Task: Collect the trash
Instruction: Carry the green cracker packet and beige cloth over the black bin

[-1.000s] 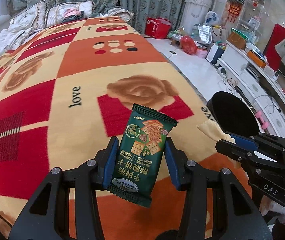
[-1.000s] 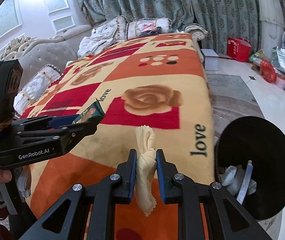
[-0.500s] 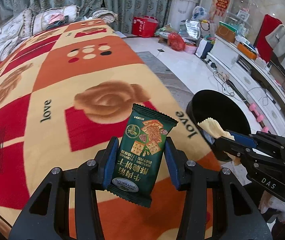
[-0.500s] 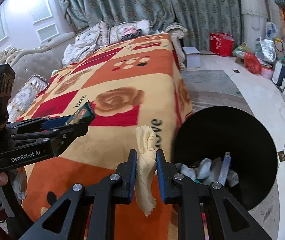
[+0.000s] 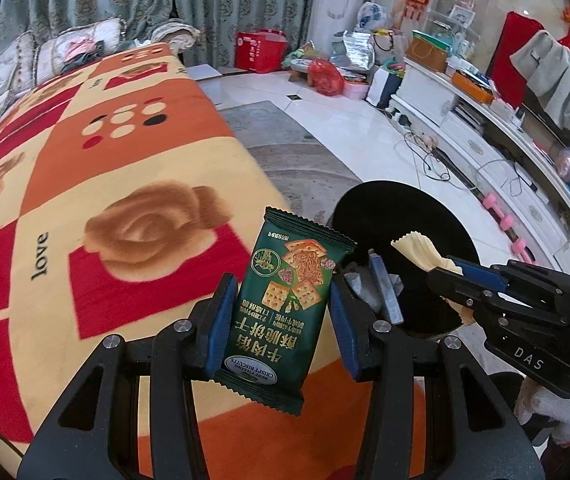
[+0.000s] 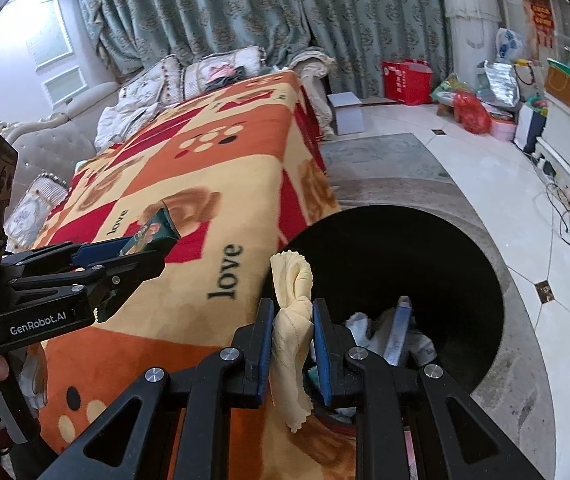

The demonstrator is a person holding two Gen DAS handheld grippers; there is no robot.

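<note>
Right claw [image 6: 293, 350], clamped on a crumpled yellow wrapper [image 6: 291, 316], hangs nearer the black bin [image 6: 465, 264] off the bed's [image 6: 189, 216] corner than the left claw [image 5: 281, 320] gripping the green biscuit packet [image 5: 285, 304].

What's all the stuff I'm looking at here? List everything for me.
biscuit packet: one, dark green, held upright in the left gripper
wrapper: one, pale yellow, crumpled, pinched in the right gripper
bin: one, black, on the floor beside the blanket's edge, trash already inside
blanket: one, orange, red and cream with roses and "love", spread flat
cushions: several, pale, at the blanket's far end
curtains: grey-green, back wall
red bag: one, by the curtains
cabinet: one, white, cluttered, along the wall
left gripper: black, blue pads
right gripper: black, blue pads
gloved hand: white, holding the right gripper
</note>
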